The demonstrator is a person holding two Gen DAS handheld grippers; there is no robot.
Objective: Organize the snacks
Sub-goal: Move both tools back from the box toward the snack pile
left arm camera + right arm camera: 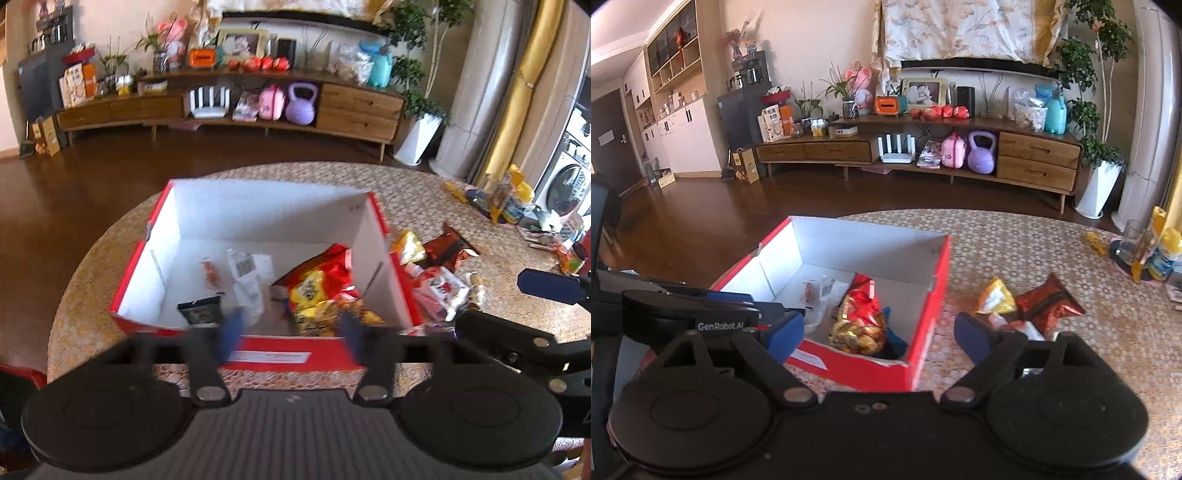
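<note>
A red box with a white inside (258, 225) (938, 280) stands on the round table. It holds several snack packets: a red-and-yellow bag (317, 288) (858, 321), a white packet (247, 277) and a small black packet (201, 310). More packets lie on the table right of the box: a yellow one (995, 295) (408, 245) and a dark red one (1045, 302) (448, 249). My left gripper (291, 332) is open and empty above the box's near edge. My right gripper (879, 338) is open and empty, over the box's near right corner.
The table has a woven gold cloth (1034, 251). At its far right stand a glass (1130, 242), a yellow bottle (1165, 254) and other small items. Beyond the table are a dark wood floor and a long wooden sideboard (923, 147).
</note>
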